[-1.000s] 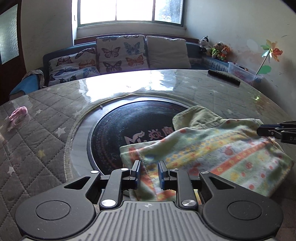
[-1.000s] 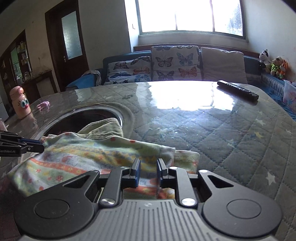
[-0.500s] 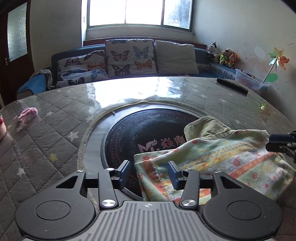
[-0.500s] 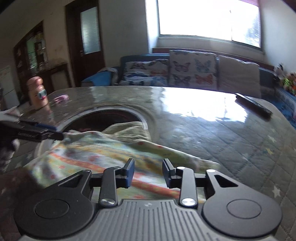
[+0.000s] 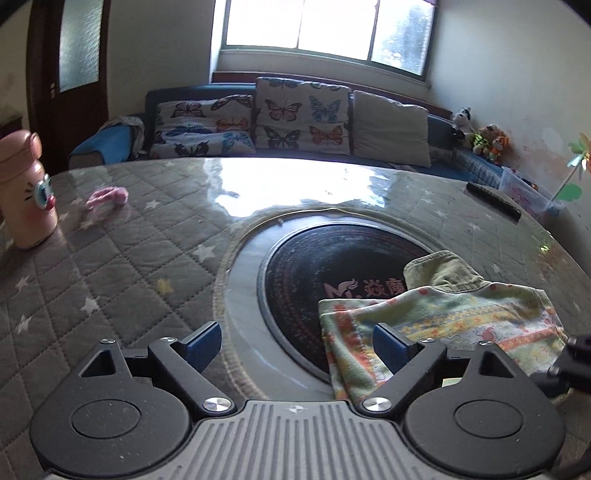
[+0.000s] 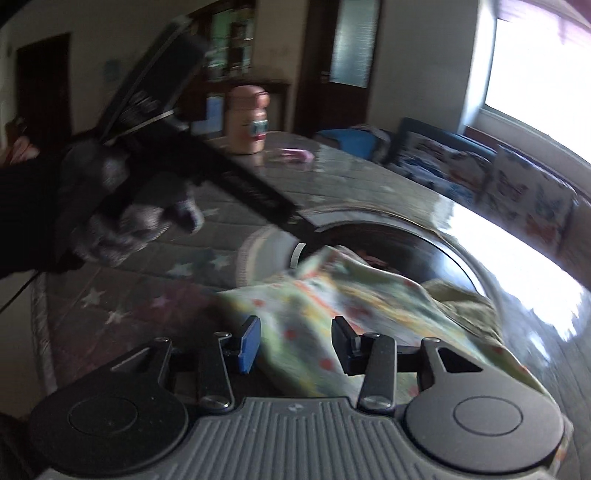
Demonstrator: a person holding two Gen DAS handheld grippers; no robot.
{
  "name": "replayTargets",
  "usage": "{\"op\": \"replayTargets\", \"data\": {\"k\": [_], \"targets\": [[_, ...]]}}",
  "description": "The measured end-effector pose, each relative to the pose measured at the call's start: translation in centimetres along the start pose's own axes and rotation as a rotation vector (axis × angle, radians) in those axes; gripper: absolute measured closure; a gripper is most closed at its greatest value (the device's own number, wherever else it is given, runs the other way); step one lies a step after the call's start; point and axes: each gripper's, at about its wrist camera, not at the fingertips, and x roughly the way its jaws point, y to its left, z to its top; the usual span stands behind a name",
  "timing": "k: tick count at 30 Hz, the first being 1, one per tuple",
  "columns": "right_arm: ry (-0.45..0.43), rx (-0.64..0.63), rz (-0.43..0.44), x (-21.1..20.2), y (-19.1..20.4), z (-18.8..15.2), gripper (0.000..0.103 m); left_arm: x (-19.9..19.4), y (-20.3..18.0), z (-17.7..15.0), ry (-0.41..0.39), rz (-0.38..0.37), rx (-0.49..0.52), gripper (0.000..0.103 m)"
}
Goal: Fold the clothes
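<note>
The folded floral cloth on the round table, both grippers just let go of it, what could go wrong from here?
1. The floral cloth lies partly over the dark round inset, and its olive layer pokes out, so the fold may slip or look uneven.
2. The left gripper, jaws opening, has one pad over the cloth's corner and could drag it.
3. The right gripper view is blurred, so it could snag the fabric.

Window (image 5: 325,33) blown out, glare streaks the table (image 5: 110,266) – right wrist view smeared, dim, fisheye-bent edges

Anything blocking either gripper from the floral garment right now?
Nothing visible. The floral garment lies right at the left gripper, and lies between the right gripper's pads; both sets of jaws are opening, neither pressing it.
</note>
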Motion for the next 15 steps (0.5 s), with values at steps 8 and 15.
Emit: {"op": "replayTargets", "data": {"k": [8, 15], "targets": [[0.045, -0.161, 0.016, 3.0, 4.2, 0.7, 0.060, -0.4, 1.6, -0.7, 0.043, -0.075, -0.144, 0.013], [0.045, -0.205, -0.052, 3.6, 4.8, 0.2, 0.079, 0.2, 1.9, -0.9, 0.095, -0.152, -0.264, 0.015]]}}
